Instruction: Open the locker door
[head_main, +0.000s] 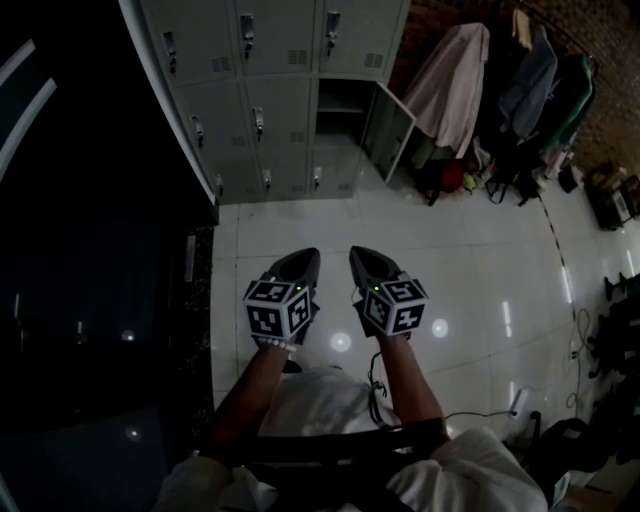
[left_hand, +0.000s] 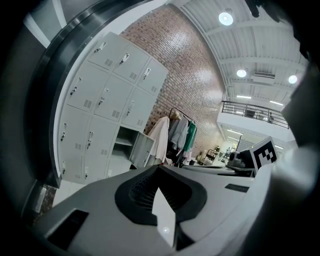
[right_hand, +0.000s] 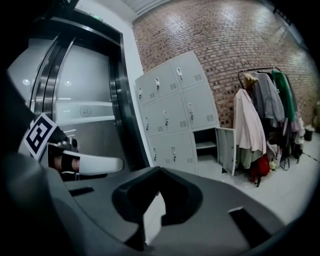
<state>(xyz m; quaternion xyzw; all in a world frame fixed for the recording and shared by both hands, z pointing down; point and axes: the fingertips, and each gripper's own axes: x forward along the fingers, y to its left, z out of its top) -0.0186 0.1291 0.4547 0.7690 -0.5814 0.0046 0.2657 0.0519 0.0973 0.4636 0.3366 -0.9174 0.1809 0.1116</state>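
A bank of grey lockers (head_main: 262, 95) stands against the far wall, a couple of steps ahead of me. One lower-right locker door (head_main: 388, 130) hangs open to the right and shows an empty compartment (head_main: 340, 108); the other doors are closed. My left gripper (head_main: 303, 256) and right gripper (head_main: 358, 253) are held side by side over the white tiled floor, well short of the lockers. Both are shut and hold nothing. The open door (left_hand: 141, 149) shows in the left gripper view, and the right gripper view has the open door (right_hand: 226, 149) too, beyond the lockers (right_hand: 175, 115).
A clothes rack with coats (head_main: 455, 85) and bags (head_main: 450, 178) on the floor stands right of the lockers by a brick wall (right_hand: 225, 45). A dark steel-framed elevator front (head_main: 100, 260) runs along the left. Cables (head_main: 578, 335) and gear lie at the right.
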